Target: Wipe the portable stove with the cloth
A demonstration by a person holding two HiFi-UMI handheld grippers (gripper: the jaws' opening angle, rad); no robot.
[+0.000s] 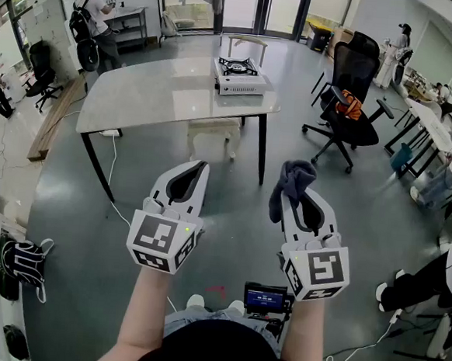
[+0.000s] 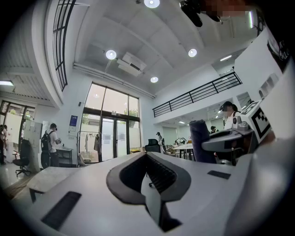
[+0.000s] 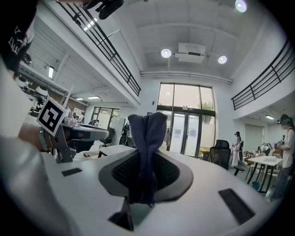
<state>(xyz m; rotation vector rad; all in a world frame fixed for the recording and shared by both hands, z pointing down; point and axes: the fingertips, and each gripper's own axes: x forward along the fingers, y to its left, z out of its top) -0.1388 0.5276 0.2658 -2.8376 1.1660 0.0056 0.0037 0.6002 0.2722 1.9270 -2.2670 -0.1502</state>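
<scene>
A small white portable gas stove (image 1: 238, 75) sits at the far right end of the pale stone-topped table (image 1: 155, 96). The table stands on a glossy grey floor (image 1: 82, 227). Well short of the table, the right tool (image 1: 296, 195) clamps a dark blue-grey cloth (image 1: 291, 186). The left tool (image 1: 198, 168) is closed on nothing. A black office chair (image 1: 350, 92) stands right of the table, and glass doors (image 1: 240, 2) lie beyond it.

- Portable stove (image 1: 238, 75) sits far off on the table (image 1: 154, 100). It's too small to tell the knob setting or any dirt on it.
- Cloth (image 3: 147, 147): the lower end is buried between the right gripper (image 3: 146, 159) pads, so the clamped length can't be seen. In the head view it covers that gripper's tips.
- Person (image 1: 428, 281) at the head view's right edge is cut off; only legs and shoes show.
- Left forearm (image 1: 147, 310) runs out of the bottom edge.
</scene>
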